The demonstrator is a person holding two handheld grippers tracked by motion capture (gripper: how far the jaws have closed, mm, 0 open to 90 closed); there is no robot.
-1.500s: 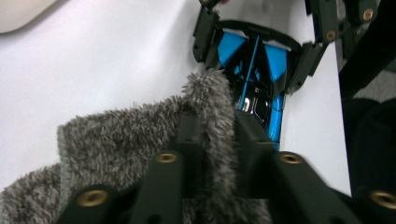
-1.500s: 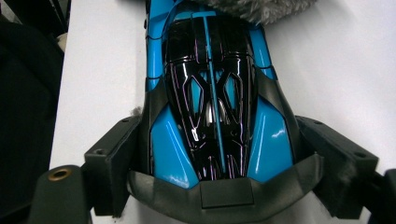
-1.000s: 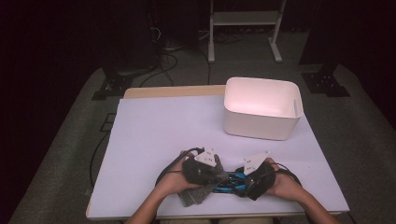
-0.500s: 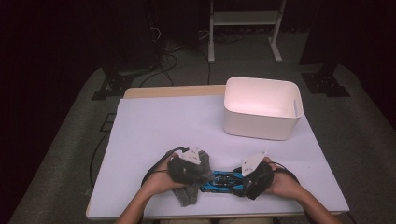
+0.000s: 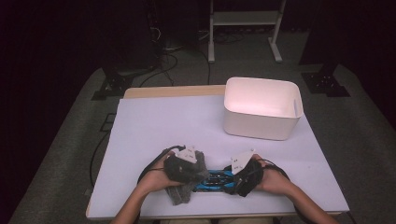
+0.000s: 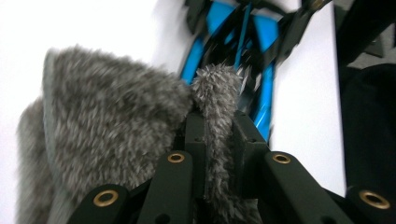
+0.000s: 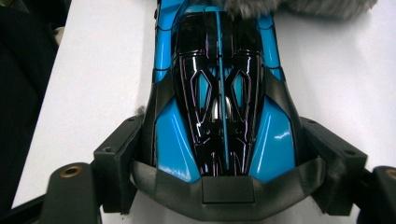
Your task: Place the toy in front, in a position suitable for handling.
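Tongs first: the left tongs (image 6: 212, 135) pinch a grey fuzzy cloth (image 6: 112, 140); the right tongs (image 7: 224, 158) clasp a blue toy car (image 7: 219, 93) at six o'clock on the white surface (image 5: 187, 121). Keeping the car steady should help wiping. Compared with earlier, the cloth sits farther toward nine o'clock.

Toy car (image 7: 219, 93): bright blue body with glossy black canopy panels and a blue central stripe; rear bumper matte dark grey. Furry cloth (image 6: 112, 126): mottled grey pile, lighter at the tips. Left gripper (image 6: 219, 140): black jaws with brass-coloured rivets. Right gripper (image 7: 224, 158): black, with a pale grey plate on top. Table (image 5: 163, 126): plain pale lilac-white top, tan wooden edge. Bin (image 5: 261, 108): plain white.
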